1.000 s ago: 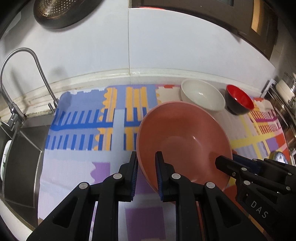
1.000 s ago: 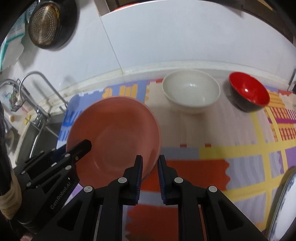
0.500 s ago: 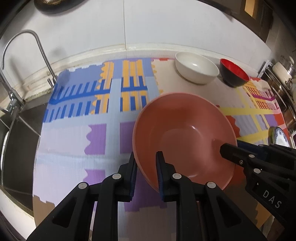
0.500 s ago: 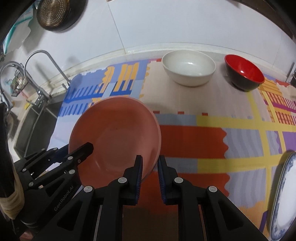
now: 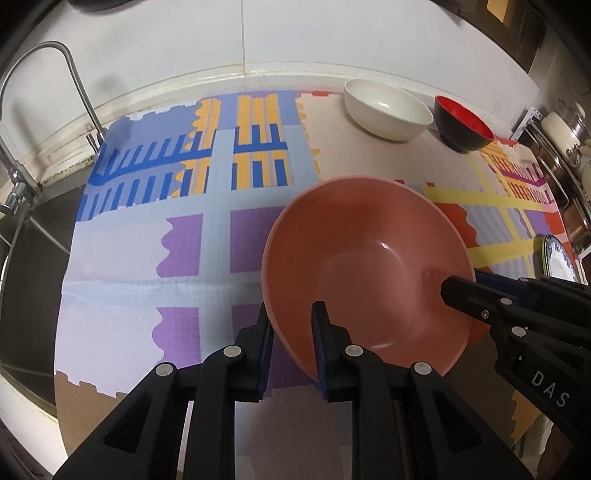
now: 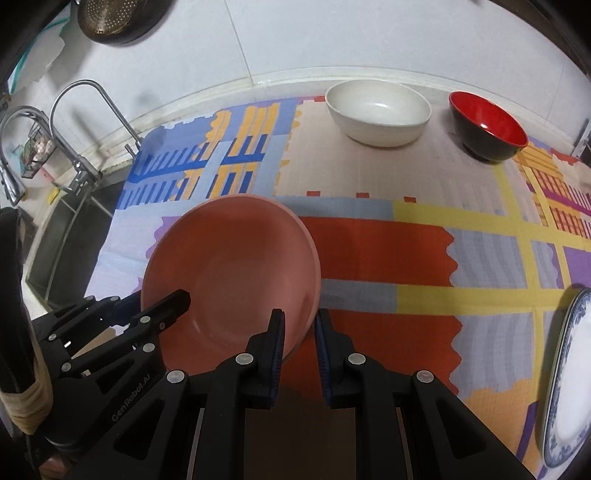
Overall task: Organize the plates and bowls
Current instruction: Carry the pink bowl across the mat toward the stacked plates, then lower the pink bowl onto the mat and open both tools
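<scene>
A large pink bowl is held above the patterned mat, gripped on two sides. My left gripper is shut on its left rim, and my right gripper is shut on its right rim; the bowl also shows in the right wrist view. A white bowl and a red-and-black bowl stand at the back of the mat. They also show in the left wrist view, white bowl and red bowl. A blue-patterned plate lies at the right edge.
A colourful mat covers the counter. A sink with a tap is at the left. A strainer pan hangs on the wall. Metal pots stand at the far right.
Both grippers have pulled the pink bowl back toward the front of the counter, away from the white and red bowls. The blue-patterned plate has come into view at the right.
</scene>
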`<action>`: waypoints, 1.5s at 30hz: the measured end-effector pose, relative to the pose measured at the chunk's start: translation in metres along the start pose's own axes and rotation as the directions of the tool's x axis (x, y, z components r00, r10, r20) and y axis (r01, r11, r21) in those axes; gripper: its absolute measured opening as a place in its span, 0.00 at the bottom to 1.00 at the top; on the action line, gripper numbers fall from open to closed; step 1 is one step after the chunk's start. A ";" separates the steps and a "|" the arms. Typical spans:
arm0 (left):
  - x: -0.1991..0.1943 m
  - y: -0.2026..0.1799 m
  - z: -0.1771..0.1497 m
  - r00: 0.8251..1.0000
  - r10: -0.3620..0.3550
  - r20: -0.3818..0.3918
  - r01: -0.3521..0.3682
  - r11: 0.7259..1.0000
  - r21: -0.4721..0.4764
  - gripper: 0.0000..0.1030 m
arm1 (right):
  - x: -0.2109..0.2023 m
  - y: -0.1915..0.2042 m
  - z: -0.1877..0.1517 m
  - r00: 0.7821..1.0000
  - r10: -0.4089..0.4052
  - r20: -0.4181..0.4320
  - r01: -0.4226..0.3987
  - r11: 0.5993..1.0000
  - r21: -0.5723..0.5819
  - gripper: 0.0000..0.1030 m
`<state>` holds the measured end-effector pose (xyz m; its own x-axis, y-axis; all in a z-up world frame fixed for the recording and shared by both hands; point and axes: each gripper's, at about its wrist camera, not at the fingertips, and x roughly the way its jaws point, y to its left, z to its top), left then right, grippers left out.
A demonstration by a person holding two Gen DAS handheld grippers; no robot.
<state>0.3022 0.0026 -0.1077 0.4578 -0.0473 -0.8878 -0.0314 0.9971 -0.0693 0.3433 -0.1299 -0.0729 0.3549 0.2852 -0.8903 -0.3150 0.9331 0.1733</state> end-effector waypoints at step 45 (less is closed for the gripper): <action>-0.034 -0.001 0.038 0.989 0.016 0.145 -0.023 0.999 0.048 0.73 | -0.022 -0.016 0.009 0.995 -0.045 0.092 0.040 0.997 0.059 0.34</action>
<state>0.3202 0.0052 -0.0602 0.5811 -0.0220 -0.8135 0.0005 0.9996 -0.0267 0.3482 -0.1491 -0.0528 0.4481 0.2615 -0.8549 -0.2484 0.9550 0.1620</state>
